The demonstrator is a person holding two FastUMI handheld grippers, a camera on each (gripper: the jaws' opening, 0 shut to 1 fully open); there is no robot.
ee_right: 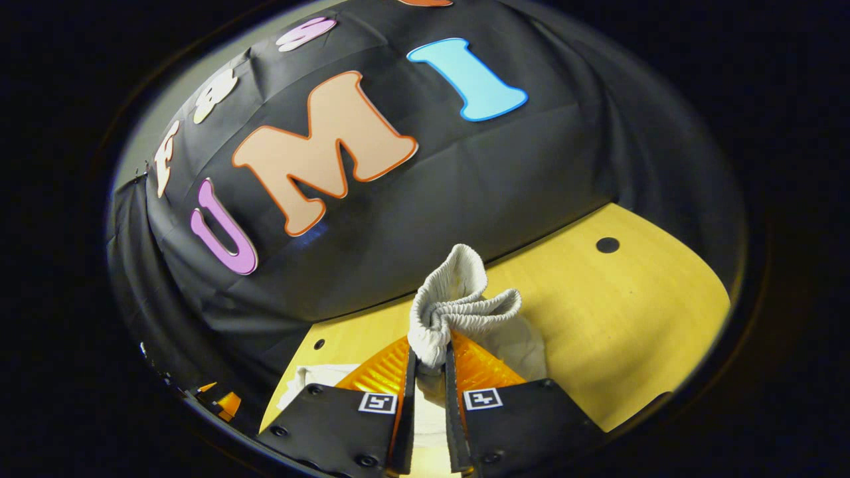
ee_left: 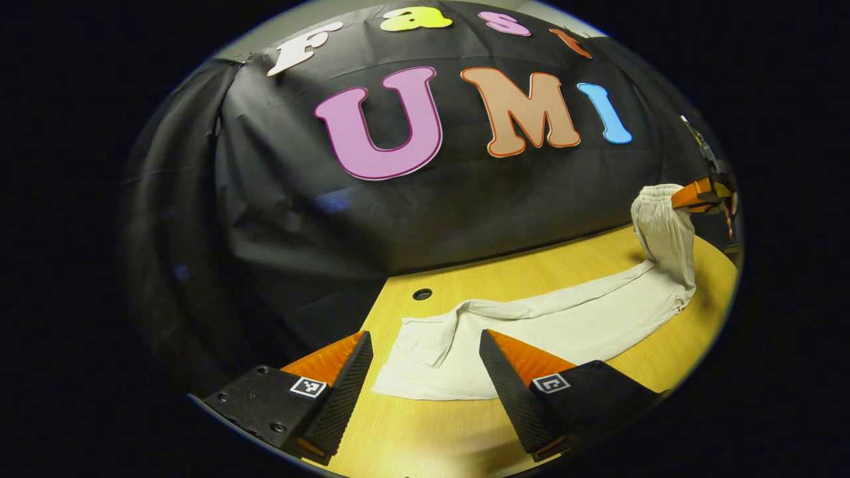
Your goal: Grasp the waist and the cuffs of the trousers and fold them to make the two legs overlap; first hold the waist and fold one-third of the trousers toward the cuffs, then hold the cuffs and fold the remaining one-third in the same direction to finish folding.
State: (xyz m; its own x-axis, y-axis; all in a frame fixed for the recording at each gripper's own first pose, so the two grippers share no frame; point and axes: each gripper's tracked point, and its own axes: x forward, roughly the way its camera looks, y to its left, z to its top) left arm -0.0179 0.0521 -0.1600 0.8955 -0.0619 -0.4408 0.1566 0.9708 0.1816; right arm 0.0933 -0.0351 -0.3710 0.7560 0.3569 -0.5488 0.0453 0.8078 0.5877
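Cream trousers point(ee_left: 558, 325) are stretched along the table point(ee_left: 425, 431): waist point(ee_right: 458, 305) pinched by the right hand-held gripper point(ee_right: 430, 372), cuffs point(ee_left: 425, 358) just ahead of the spread left hand-held gripper point(ee_left: 425, 398).

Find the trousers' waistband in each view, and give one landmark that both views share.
Left gripper view: the waistband is at the far right, lifted off the table by the right claw.
Right gripper view: the waistband is at centre, bunched, pinched at the right claw's tips.
Shared landmark: the table, on which the trousers' legs lie.
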